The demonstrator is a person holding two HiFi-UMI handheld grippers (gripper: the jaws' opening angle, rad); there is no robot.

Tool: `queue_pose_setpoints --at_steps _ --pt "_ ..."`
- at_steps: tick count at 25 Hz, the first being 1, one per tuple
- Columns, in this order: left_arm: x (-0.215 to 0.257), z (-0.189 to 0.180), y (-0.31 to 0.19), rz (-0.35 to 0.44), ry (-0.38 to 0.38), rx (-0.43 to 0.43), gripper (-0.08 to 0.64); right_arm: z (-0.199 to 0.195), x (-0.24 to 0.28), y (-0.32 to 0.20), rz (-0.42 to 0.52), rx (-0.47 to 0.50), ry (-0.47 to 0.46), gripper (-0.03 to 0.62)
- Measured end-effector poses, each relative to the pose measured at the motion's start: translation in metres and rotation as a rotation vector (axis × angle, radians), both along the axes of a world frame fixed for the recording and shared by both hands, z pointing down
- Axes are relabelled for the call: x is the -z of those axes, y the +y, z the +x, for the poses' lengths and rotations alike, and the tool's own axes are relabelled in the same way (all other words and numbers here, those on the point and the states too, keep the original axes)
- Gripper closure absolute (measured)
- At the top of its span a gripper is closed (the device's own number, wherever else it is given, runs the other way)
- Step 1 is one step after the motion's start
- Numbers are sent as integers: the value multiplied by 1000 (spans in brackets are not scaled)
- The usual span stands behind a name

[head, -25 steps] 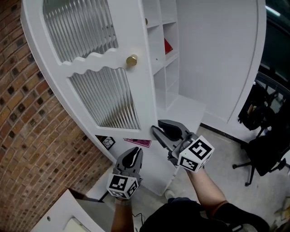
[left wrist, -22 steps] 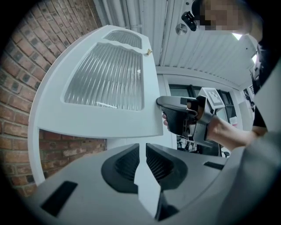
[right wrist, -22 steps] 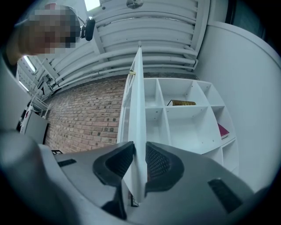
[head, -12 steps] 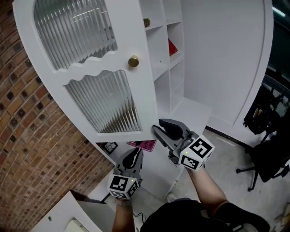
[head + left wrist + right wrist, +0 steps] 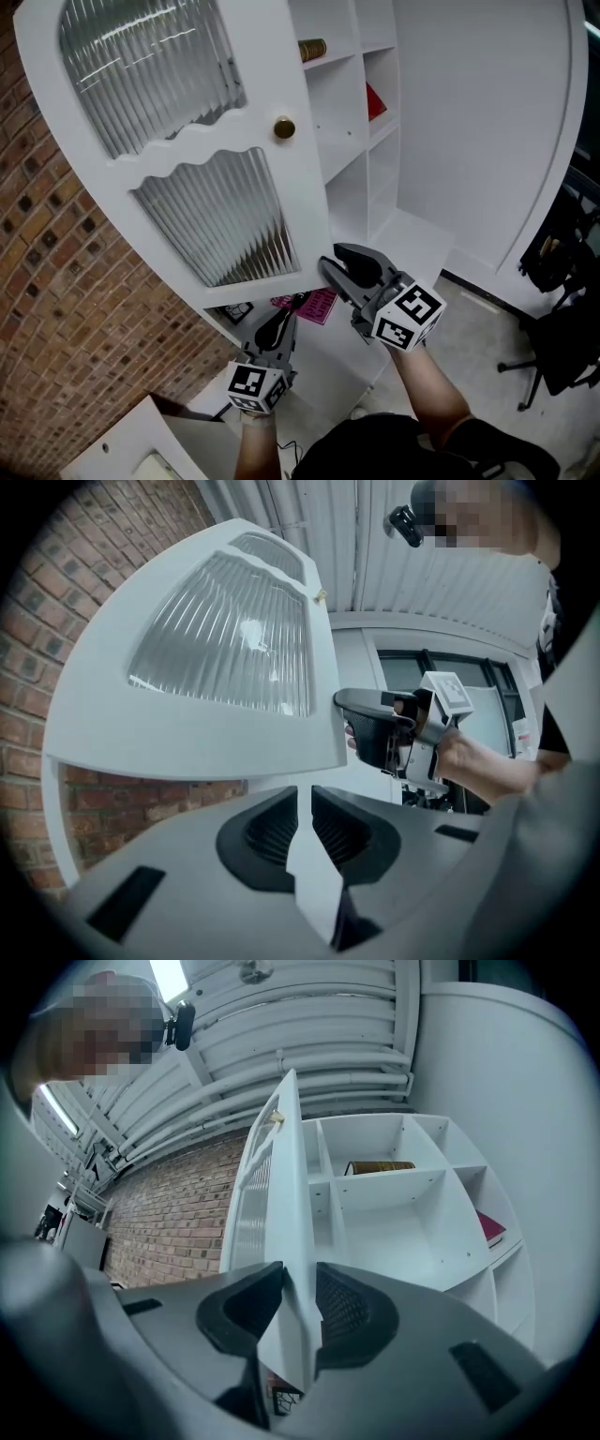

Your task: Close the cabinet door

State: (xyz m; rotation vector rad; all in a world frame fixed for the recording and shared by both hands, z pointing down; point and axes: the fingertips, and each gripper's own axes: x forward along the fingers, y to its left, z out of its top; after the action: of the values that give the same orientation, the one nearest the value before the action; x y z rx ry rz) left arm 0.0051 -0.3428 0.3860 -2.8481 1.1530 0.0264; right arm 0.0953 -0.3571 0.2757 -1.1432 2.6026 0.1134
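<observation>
The white cabinet door (image 5: 216,216), with ribbed glass panes and a brass knob (image 5: 284,127), stands swung out from the open shelves (image 5: 352,141). My right gripper (image 5: 339,272) is at the door's lower free corner. In the right gripper view the door's thin edge (image 5: 291,1194) runs between the jaws of the right gripper (image 5: 298,1274), which are closed on it. My left gripper (image 5: 281,323) hangs just below the door's bottom edge, shut and holding nothing. From the left gripper (image 5: 305,794) I see the door (image 5: 216,667) from beneath and the right gripper (image 5: 370,728) at its corner.
A brick wall (image 5: 66,309) stands left of the cabinet. On the shelves are a gold tin (image 5: 312,49), a red book (image 5: 375,101) and a pink item (image 5: 319,305) low down. A tall curved white panel (image 5: 497,141) rises at the right, with an office chair (image 5: 562,328) beyond.
The door's free edge and the right gripper on it have shifted slightly right and down in the head view. The left gripper sits a little lower under the door.
</observation>
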Motion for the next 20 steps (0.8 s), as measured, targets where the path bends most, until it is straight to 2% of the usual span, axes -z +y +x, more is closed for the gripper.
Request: queue_pose_setpoints --at_steps 20 --pt "-16 -19 -76 -37 4 129 518 -6 2 -99 -14 77 -29 479"
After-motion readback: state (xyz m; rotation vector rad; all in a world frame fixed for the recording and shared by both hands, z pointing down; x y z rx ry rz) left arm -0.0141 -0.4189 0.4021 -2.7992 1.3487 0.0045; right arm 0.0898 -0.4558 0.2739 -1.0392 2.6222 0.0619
